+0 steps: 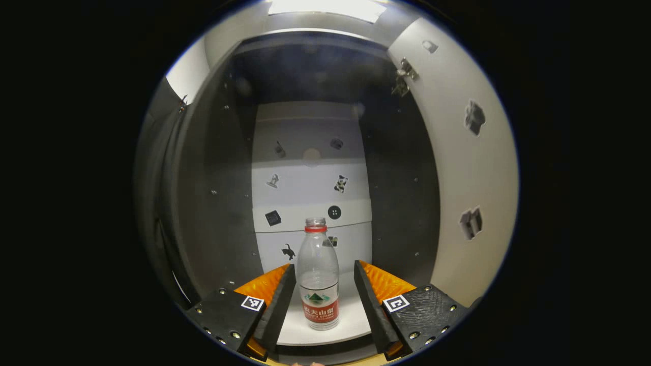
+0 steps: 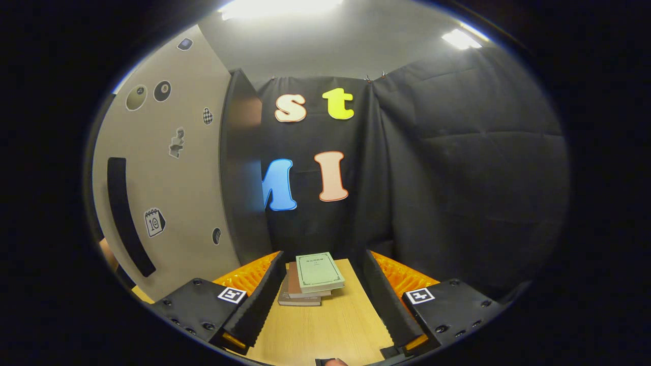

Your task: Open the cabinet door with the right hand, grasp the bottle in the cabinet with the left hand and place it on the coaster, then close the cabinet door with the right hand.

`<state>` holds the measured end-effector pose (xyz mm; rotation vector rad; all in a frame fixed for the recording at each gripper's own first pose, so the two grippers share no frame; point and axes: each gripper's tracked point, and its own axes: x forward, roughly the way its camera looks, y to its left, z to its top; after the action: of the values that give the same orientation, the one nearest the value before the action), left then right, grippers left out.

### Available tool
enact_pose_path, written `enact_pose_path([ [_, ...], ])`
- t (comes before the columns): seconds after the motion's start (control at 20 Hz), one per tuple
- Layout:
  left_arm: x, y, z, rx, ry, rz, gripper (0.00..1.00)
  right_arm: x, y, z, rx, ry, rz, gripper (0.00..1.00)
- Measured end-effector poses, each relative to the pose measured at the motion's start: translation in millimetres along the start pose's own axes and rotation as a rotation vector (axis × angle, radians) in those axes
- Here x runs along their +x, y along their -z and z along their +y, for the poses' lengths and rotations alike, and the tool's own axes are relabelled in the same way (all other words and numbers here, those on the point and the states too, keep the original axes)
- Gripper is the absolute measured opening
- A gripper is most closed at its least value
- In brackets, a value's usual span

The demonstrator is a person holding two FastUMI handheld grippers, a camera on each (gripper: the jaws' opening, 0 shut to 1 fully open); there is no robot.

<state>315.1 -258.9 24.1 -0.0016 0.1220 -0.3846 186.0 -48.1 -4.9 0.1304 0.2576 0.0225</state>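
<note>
A clear plastic bottle (image 1: 318, 277) with a red neck ring and a red label stands upright on the white shelf (image 1: 351, 320) inside the open cabinet. My left gripper (image 1: 324, 295) is open, its fingers on either side of the bottle's lower half without touching it. The open cabinet door (image 1: 473, 168) stands at the right in the left gripper view. In the right gripper view the door's outer face (image 2: 168, 178) with its long dark handle (image 2: 124, 213) is at the left. My right gripper (image 2: 323, 300) is open over the wooden table, holding nothing.
A small stack of books (image 2: 311, 279) lies on the light wooden table (image 2: 330, 325) ahead of the right gripper. Black cloth closes off the booth behind it. The cabinet's dark side walls (image 1: 213, 203) and stickered white back panel (image 1: 310, 178) surround the bottle.
</note>
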Motion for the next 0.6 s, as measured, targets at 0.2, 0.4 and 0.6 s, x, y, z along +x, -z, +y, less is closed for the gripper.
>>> enact_pose_path([
  [0.2,26.1,-1.1,8.9,0.0,-0.029,-0.005,0.67,1.2,9.3,-9.8,0.005,0.025,0.026,0.98],
  [0.4,43.2,11.1,15.5,0.008,-0.044,0.037,0.67,2.5,17.3,-15.0,0.038,0.038,0.041,0.98],
  [0.6,46.5,13.6,15.3,-0.006,-0.038,0.041,0.67,5.9,22.7,-17.6,0.035,0.044,0.05,0.97],
])
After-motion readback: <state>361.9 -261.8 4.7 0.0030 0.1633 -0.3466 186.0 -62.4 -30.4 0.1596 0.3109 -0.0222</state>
